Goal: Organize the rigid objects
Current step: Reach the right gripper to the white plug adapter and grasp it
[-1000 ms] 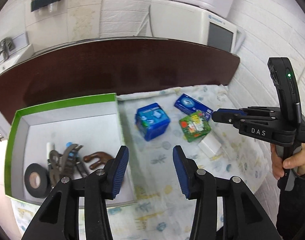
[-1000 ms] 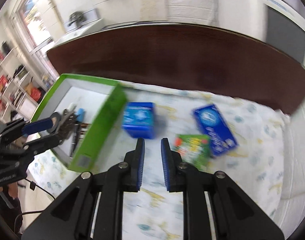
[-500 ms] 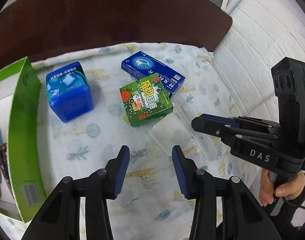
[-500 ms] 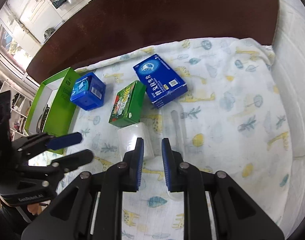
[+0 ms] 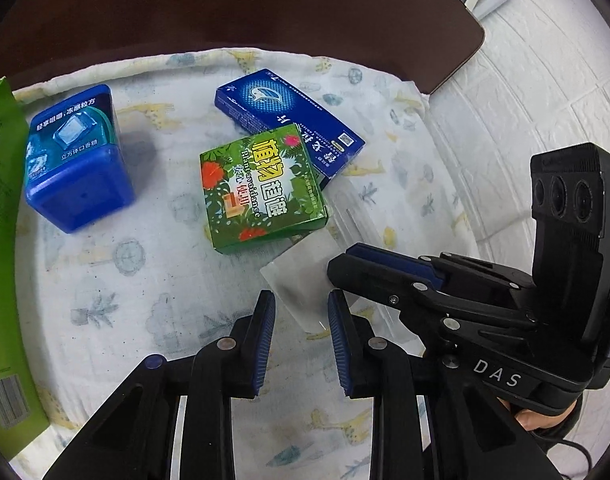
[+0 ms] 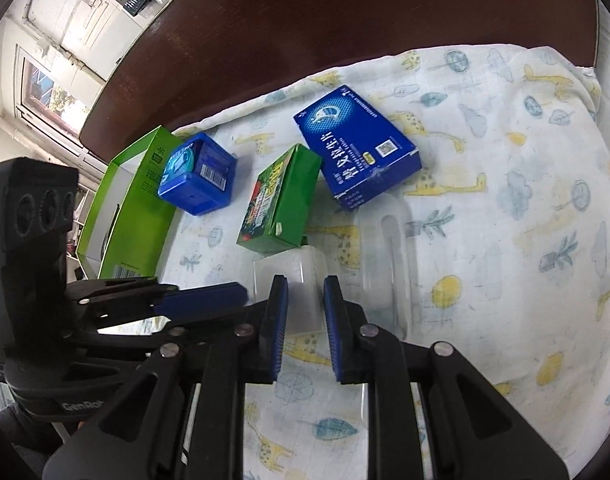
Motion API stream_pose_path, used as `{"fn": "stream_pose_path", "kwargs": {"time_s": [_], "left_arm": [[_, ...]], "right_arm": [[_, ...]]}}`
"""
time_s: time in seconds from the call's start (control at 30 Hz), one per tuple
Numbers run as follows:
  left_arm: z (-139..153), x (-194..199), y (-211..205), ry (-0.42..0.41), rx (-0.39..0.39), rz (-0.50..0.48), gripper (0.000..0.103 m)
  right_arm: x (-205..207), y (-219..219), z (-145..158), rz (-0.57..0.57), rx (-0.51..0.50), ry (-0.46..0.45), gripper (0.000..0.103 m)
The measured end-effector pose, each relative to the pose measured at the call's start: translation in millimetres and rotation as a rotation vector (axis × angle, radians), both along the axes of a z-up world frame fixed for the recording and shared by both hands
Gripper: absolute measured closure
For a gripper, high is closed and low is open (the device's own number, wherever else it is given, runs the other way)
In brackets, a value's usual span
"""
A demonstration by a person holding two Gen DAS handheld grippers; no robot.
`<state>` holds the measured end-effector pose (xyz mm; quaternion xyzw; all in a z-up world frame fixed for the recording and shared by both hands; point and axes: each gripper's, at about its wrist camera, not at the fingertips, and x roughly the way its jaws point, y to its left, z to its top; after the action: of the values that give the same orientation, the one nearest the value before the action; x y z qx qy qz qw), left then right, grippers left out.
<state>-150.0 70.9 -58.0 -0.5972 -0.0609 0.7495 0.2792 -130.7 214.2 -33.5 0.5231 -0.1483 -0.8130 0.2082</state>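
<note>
A small translucent white box (image 5: 301, 280) (image 6: 293, 276) lies on the patterned cloth in front of a green box (image 5: 261, 188) (image 6: 281, 200). A flat blue box (image 5: 289, 120) (image 6: 357, 148) leans behind the green one, and a blue cube container (image 5: 77, 156) (image 6: 197, 176) stands further left. My left gripper (image 5: 303, 300) hovers over the translucent box's near corner; its jaws are closing and the pads do not press on it. Pointing in from the right, my right gripper (image 6: 305, 284) (image 5: 345, 264) is shut just above the same box, which is wider than its gap.
A green-walled open box (image 6: 133, 208) (image 5: 1, 200) stands at the left edge of the cloth (image 6: 505, 240). A clear long lid-like piece (image 6: 389, 264) lies right of the translucent box. A dark wooden headboard (image 5: 225, 12) runs along the back, with a white wall on the right.
Both grippers dropped toward the cloth and came together over the translucent box. The left jaws narrowed. The green open box slid out to the left edge of the left wrist view.
</note>
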Motion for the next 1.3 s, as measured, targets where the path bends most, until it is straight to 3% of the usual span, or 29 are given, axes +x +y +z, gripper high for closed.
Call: {"fn": "stream_pose_path", "kwargs": {"time_s": [0.33,0.4,0.53,0.77,1.03,1.23,1.3], "left_arm": [[0.7,0.1,4.3,0.024,-0.005,-0.051,0.076],[2.7,4.1,6.2,0.040,-0.012,-0.075,0.082],[11.6,13.4,4.8,0.103,-0.039,-0.112,0.083],[6.3,13.8,-13.1,0.075,-0.026,-0.090,0.083],[-5.1,6.3,-15.8,0.021,0.033,-0.071,0.083],[-5.1,4.7,-9.7,0.038,0.028,-0.076,0.083],[-2.0,9.2,-5.6,0.067,0.009,-0.105,0.088]], "right_arm": [[6.4,1.1,-2.1,-0.007,-0.012,-0.001,0.084],[9.4,-0.8,-1.2,-0.003,-0.005,-0.003,0.085],[12.3,-4.8,-2.5,0.006,-0.021,-0.023,0.085],[17.3,-15.1,4.2,0.028,0.062,-0.003,0.084],[10.4,-7.0,-2.0,-0.001,0.006,-0.040,0.081],[8.4,-3.7,-4.3,-0.022,-0.016,-0.047,0.081],[8.9,-6.4,-2.7,-0.015,-0.014,-0.041,0.083]]}}
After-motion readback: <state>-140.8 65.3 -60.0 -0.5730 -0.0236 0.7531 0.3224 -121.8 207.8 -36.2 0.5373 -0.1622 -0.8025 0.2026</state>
